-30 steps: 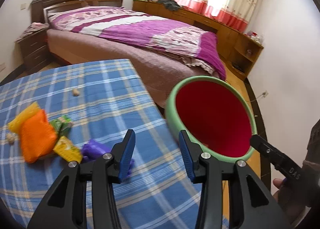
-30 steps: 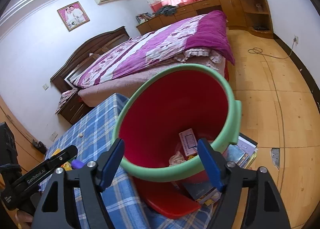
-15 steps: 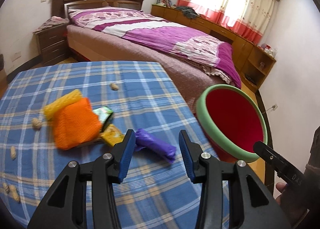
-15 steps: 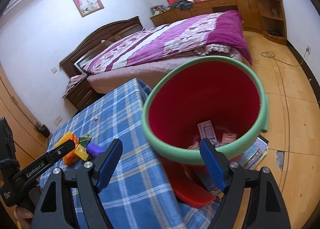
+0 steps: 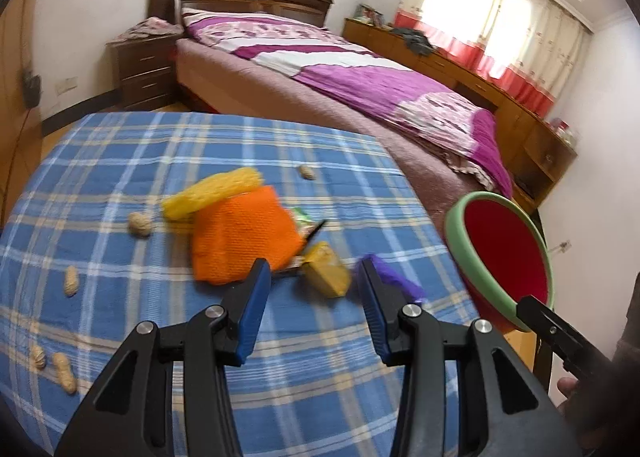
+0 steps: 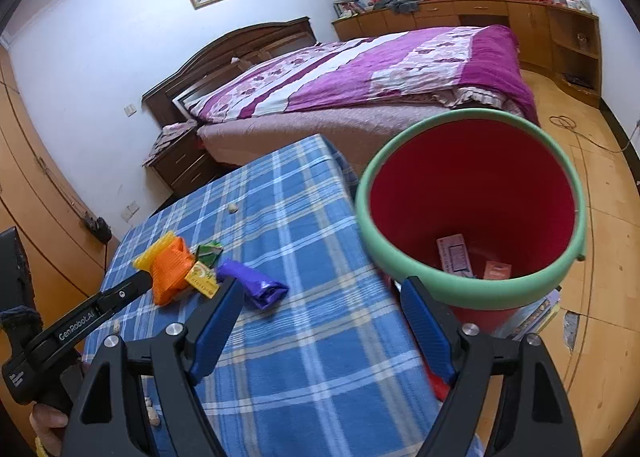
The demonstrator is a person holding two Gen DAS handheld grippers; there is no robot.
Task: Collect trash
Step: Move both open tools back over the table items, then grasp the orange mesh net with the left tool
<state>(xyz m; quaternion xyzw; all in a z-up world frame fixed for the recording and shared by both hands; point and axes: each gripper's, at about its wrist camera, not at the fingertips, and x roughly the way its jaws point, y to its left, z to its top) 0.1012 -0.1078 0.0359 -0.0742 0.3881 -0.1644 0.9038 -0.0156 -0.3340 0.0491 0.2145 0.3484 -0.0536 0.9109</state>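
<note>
Over the last second both views had swung away from the red bin (image 6: 472, 213) and back toward the bench (image 5: 160, 161) — the largest change in the scene. A second earlier the bin's green rim had filled much of the left wrist view; by this moment it sat at the far right edge there, off the bench's right side, with the plaid cloth and its litter taking the middle. In the right wrist view the bin stood to the right of the bench, a few cards or wrappers lying at its bottom.

The trash pile had come closer and nearer the centre of the left view: an orange mesh bag (image 5: 244, 233) overlapping a yellow one (image 5: 212, 193), a green wrapper (image 6: 210, 251) just beyond, a yellow packet (image 5: 326, 269) and a purple wrapper (image 6: 256, 283) to the right of it. Peanuts (image 5: 140, 223) lay scattered to the left, well apart from the pile.

The left hand-held gripper (image 5: 312, 313) stood partly open and empty, the yellow packet lying beyond the gap between its fingers, untouched. The right hand-held gripper (image 6: 320, 331) — its jaws had just been opening — gaped wide with nothing between them.

Judged from this, a drop-off was finished and the next pick, probably the yellow packet or purple wrapper, was being lined up; most of the litter remained on the bench.
</note>
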